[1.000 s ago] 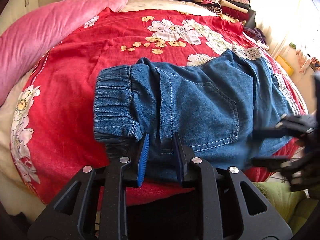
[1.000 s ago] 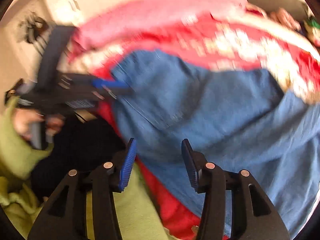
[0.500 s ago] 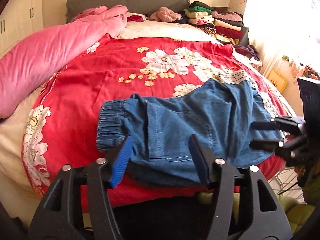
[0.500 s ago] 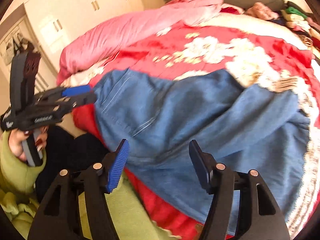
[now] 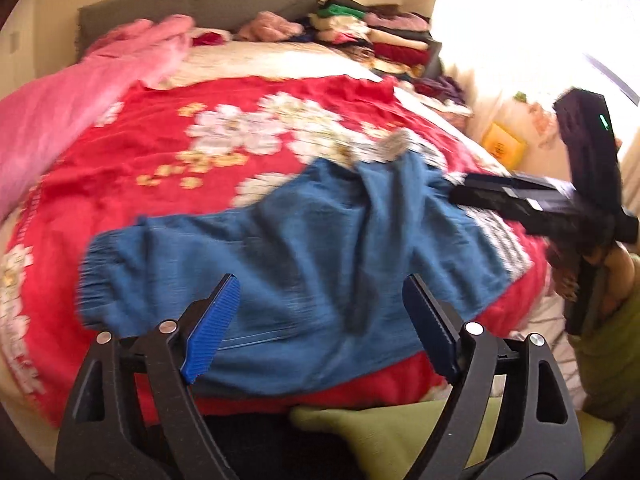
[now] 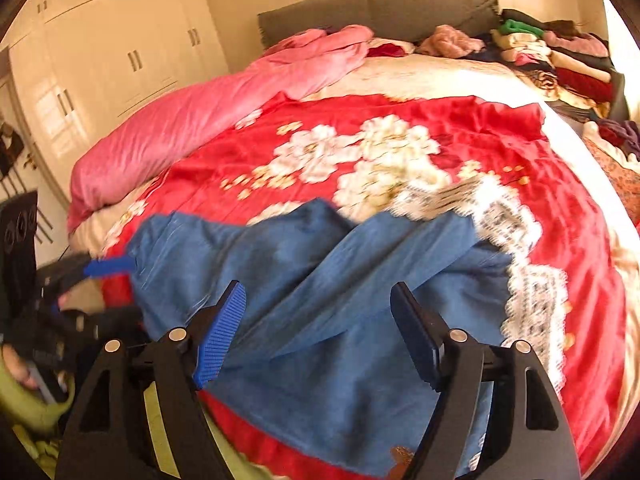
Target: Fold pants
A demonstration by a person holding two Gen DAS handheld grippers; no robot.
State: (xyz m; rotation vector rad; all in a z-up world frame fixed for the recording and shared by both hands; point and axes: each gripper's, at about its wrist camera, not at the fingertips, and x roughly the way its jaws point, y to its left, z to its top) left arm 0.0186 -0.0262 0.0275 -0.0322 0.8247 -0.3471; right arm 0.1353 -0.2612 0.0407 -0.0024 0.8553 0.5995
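Note:
Blue denim pants (image 5: 304, 264) lie crumpled across the near edge of a red flowered bedspread (image 5: 192, 128), elastic waistband to the left and white lace-trimmed leg ends to the right. They also show in the right wrist view (image 6: 328, 300). My left gripper (image 5: 320, 328) is open and empty, held just above the pants' near edge. My right gripper (image 6: 316, 332) is open and empty over the pants' middle. The right gripper also shows at the right in the left wrist view (image 5: 472, 196), near the leg ends.
A pink quilt (image 6: 208, 120) lies along the bed's left side. Folded clothes (image 6: 560, 56) are stacked at the far right by the grey headboard (image 6: 380, 8). White wardrobe doors (image 6: 120, 52) stand left of the bed. Green sleeves (image 5: 400, 432) are below the grippers.
My left gripper let go of the waistband and opened wide. Both grippers pulled back and up from the pants. The pants now lie looser and more crumpled on the bedspread.

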